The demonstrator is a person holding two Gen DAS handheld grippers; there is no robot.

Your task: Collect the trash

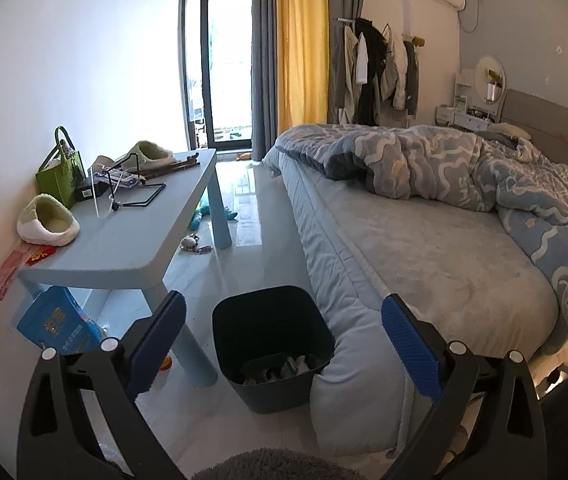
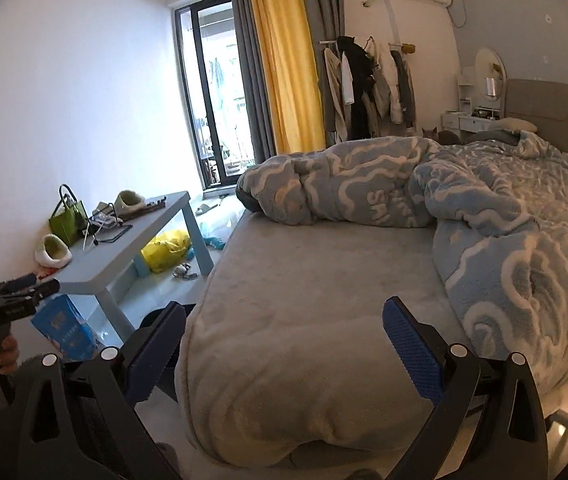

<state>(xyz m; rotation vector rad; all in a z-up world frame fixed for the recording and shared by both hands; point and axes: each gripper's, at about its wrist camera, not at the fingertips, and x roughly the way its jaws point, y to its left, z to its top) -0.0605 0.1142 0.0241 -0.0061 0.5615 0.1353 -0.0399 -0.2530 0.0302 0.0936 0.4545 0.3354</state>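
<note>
Both jaws wide apart, holding nothing. Bin [image 1: 272, 344] on floor by bed corner. Blue packet [image 1: 58, 326] under bench end: light, crinkly; pinch top edge.

Pale blue low table [image 1: 132, 240] stands against the white wall, carrying a green handbag [image 1: 60, 178] and two fuzzy slippers [image 1: 49, 226], well apart. Bed [image 1: 424, 248] beside it bears a rumpled blue-and-cream blanket [image 2: 464, 204]. Yellow curtain [image 1: 302, 44] hangs by the glass door; clothes rack [image 2: 368, 84] stands behind the bed.
</note>
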